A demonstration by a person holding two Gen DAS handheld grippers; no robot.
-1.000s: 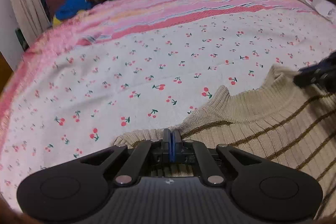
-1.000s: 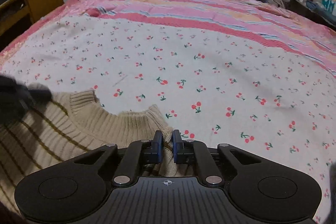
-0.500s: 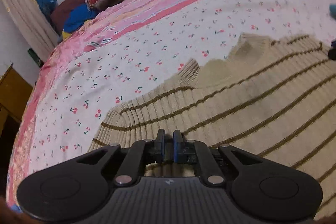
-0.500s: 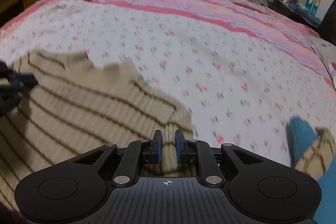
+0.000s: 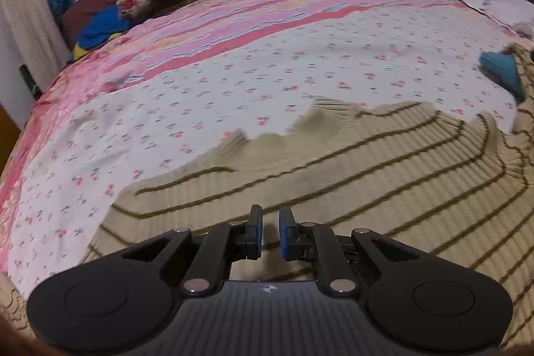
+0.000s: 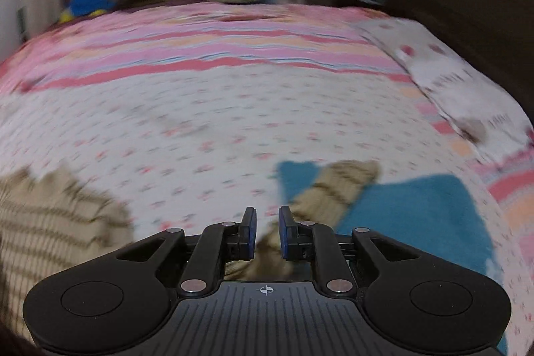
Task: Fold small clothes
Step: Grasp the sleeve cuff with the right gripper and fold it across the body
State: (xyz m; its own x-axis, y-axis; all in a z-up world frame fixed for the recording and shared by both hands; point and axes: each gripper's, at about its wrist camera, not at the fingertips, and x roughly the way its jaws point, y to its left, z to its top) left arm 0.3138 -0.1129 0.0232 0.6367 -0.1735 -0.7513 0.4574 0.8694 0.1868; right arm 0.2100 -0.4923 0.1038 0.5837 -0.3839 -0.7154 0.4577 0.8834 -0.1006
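I have the striped sweater (image 5: 350,189) laid out flat on the cherry-print bedspread (image 5: 233,82), collar end away from me and the beige ribbed body spread wide under the left gripper (image 5: 268,232). That gripper's jaws are opening, a narrow gap showing between the blue pads, and I see only sweater lying below that gap, nothing pinched; I judge it has let go of the shoulder edge. From the right wrist view the right gripper (image 6: 267,231) also shows a narrow gap, and nothing is clamped there, though a strip of the same beige knit runs under and ahead of it. That strip looks like the sweater's sleeve (image 6: 337,186), resting across a teal garment (image 6: 417,216) that lies just beside the sweater on its right. This view is blurred, so I can't say whether the sleeve is touched by the pads.

As for progress, I'd call this the very start: the sweater is spread and roughly flattened, but no fold is made. The body lies in a single layer with some ripples near the right shoulder, and the right sleeve is flung outward. What's left is to bring each sleeve in across the chest, fold the body over, then deal with the teal piece
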